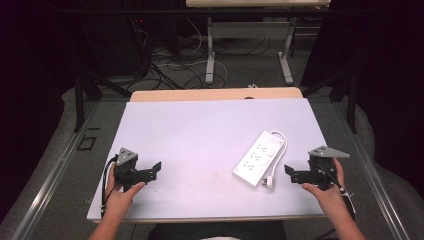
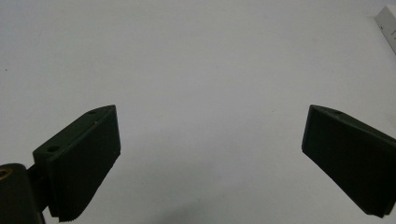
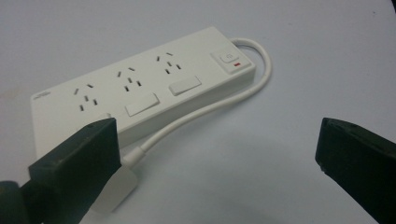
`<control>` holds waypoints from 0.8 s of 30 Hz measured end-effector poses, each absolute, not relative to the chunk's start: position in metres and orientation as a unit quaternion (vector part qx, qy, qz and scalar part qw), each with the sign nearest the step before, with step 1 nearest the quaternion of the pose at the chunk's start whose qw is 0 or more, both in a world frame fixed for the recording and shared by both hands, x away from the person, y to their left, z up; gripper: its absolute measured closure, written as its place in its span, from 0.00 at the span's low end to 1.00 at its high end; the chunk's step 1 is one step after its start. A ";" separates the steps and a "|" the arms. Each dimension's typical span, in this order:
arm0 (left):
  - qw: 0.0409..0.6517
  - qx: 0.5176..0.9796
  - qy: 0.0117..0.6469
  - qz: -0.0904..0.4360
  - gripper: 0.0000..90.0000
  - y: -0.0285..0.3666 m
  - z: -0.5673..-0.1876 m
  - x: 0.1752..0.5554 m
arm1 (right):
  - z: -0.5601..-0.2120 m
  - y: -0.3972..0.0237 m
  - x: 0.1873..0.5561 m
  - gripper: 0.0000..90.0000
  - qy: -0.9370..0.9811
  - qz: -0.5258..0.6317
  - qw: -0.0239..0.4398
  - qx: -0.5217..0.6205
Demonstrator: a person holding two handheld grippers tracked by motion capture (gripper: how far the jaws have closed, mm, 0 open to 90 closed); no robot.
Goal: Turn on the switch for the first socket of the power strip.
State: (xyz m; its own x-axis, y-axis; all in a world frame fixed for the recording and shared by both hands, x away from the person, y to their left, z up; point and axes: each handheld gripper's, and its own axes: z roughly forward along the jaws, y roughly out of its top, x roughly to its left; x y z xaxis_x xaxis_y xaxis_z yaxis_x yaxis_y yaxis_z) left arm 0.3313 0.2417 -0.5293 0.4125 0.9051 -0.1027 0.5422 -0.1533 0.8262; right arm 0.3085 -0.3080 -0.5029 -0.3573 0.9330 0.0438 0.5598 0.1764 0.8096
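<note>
White sheeting covers the table (image 1: 200, 135) in the high view; on it, toward four o'clock from the middle, lies a white power strip (image 1: 259, 157), set slantwise with its far end toward one o'clock; its cord (image 1: 283, 137) loops out of that far end and runs back along the strip's right side to a plug (image 1: 269, 182) lying flat at the near end; the left gripper (image 1: 156, 169) is held in the person's left hand (image 1: 122, 192) at about eight o'clock on the table, jaws pointing toward three o'clock, well apart from the strip; the right gripper (image 1: 288, 172) is held in the right hand (image 1: 327, 192) at about four o'clock, jaws pointing toward nine o'clock, just beside the plug

Bare white surface lies ahead in the left gripper view; the two black jaws stand wide apart with nothing between them; a corner of the strip (image 2: 387, 25) shows at two o'clock

Ahead in the right gripper view lies the strip (image 3: 140, 93), with three sockets, two blank plates and a switch (image 3: 228, 58) with a red mark at its far end; the cord (image 3: 224, 100) curves along the near side to the plug (image 3: 116, 189), partly hidden behind the left-hand jaw; the jaws stand wide apart, gripping nothing
</note>
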 end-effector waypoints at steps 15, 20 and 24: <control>0.417 0.723 0.506 0.220 0.05 0.247 -0.530 0.335 | -0.529 -0.340 0.313 0.00 0.682 0.375 0.274 0.564; 0.416 0.720 0.509 0.222 0.05 0.250 -0.531 0.337 | -0.538 -0.346 0.318 0.00 0.680 0.364 0.265 0.579; 0.415 0.717 0.515 0.218 0.05 0.251 -0.532 0.338 | -0.540 -0.352 0.320 0.00 0.672 0.362 0.265 0.589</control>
State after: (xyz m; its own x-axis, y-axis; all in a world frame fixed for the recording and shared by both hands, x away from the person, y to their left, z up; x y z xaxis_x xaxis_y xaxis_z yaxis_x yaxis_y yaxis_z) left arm 0.3382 0.2512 -0.5318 0.3742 0.9201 -0.1155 0.5586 -0.1242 0.8201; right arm 0.3198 -0.3516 -0.5404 -0.1652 0.9837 0.0705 0.5998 0.0435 0.7990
